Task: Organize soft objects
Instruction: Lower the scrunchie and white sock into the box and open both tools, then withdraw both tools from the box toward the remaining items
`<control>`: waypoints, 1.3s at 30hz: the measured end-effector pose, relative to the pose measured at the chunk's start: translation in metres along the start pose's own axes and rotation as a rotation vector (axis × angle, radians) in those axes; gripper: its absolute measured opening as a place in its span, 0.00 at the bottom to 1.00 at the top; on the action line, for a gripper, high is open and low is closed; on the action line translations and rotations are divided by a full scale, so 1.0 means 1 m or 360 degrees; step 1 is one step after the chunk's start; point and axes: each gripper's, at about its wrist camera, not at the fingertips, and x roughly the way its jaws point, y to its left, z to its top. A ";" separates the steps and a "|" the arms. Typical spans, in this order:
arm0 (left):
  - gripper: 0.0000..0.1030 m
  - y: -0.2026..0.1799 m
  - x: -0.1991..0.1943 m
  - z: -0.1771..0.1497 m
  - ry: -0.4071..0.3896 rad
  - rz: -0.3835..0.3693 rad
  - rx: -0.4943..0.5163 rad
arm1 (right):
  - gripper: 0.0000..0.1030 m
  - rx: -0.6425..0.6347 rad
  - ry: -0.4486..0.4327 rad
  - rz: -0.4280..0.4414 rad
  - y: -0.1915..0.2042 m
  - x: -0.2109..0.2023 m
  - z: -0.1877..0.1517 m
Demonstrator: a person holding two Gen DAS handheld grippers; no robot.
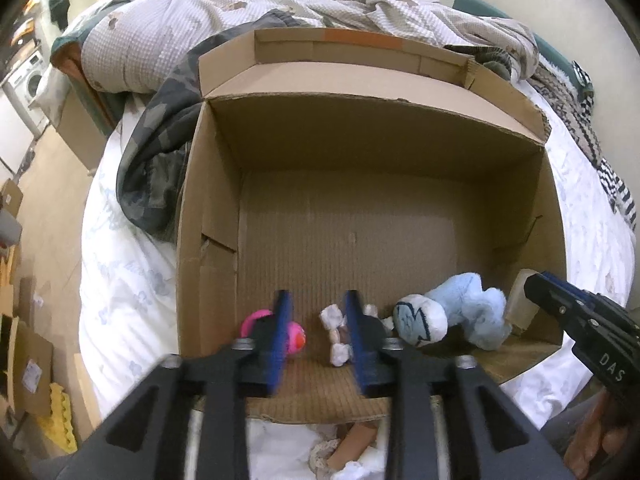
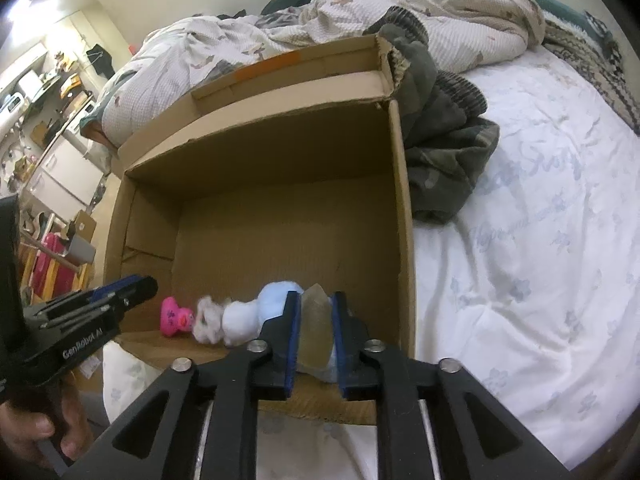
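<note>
An open cardboard box (image 1: 360, 132) (image 2: 280, 160) sits on the bed. Along its near wall lie a pink plush toy (image 1: 298, 338) (image 2: 174, 316), a small white plush (image 1: 334, 316) (image 2: 208, 318) and a light blue plush (image 1: 460, 312) (image 2: 276, 296). My left gripper (image 1: 317, 296) (image 2: 132, 284) hangs open over the near edge, its pads touching nothing; the white plush lies below, close to its right finger. My right gripper (image 2: 316, 296) (image 1: 536, 284) is at the box's near right corner. A pale translucent piece (image 2: 316, 328) (image 1: 524, 300) fills its gap from pad to pad, next to the blue plush.
A rumpled quilt (image 1: 280, 8) is heaped behind the box. A dark camouflage garment (image 1: 160, 152) (image 2: 440, 152) lies against the box's side. The white sheet (image 2: 520, 280) spreads to the right. Cardboard pieces (image 1: 28, 368) lie on the floor at left. A hand (image 2: 36, 436) holds the left gripper.
</note>
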 end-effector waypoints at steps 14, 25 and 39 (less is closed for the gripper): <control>0.57 0.000 -0.004 -0.001 -0.0013 0.0035 -0.0004 | 0.78 0.0011 -0.0073 0.0023 0.004 -0.008 0.003; 0.57 0.006 -0.018 -0.007 -0.0127 -0.0006 -0.0036 | 1.00 0.0002 -0.0140 0.0058 0.010 -0.017 0.000; 0.57 0.020 -0.043 -0.018 -0.0157 -0.0044 -0.0070 | 1.00 -0.0085 -0.0208 0.0091 0.023 -0.035 -0.017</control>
